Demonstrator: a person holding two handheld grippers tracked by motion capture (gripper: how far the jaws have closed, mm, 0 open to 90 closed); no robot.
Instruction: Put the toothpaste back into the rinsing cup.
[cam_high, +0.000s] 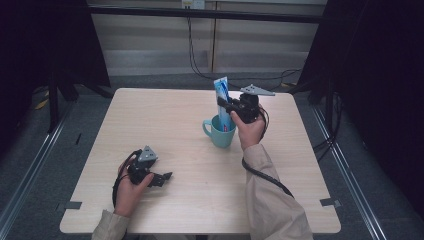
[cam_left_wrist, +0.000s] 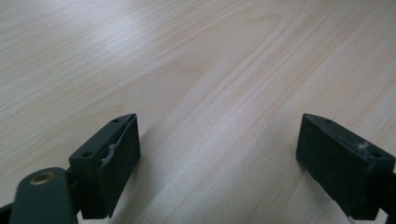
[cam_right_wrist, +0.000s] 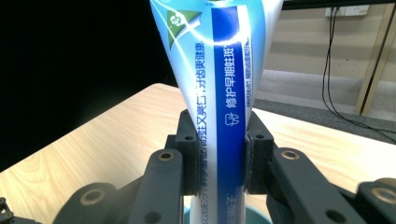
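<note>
On the tabletop (cam_high: 190, 165) in the high view, the right gripper (cam_high: 231, 106) holds a toothpaste tube (cam_high: 222, 95) upright with its lower end inside the teal mug (cam_high: 220, 133) just below the jaws; judging by this, insertion is almost finished and only release is left. In the left gripper view, the jaws are spread wide over bare wood, grasping nothing. In the right gripper view, the jaws are clenched on the tube's middle, with the mug's rim just beneath them.

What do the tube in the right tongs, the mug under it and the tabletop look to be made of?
Tube: probably soft plastic or laminate, glossy; it shows glare and narrows where the right tongs pinch it. Mug: likely glazed ceramic, smooth teal with a thick rim and handle, though plastic cannot be ruled out. Tabletop: pale wood grain with a slight sheen, possibly laminate rather than solid wood.
</note>
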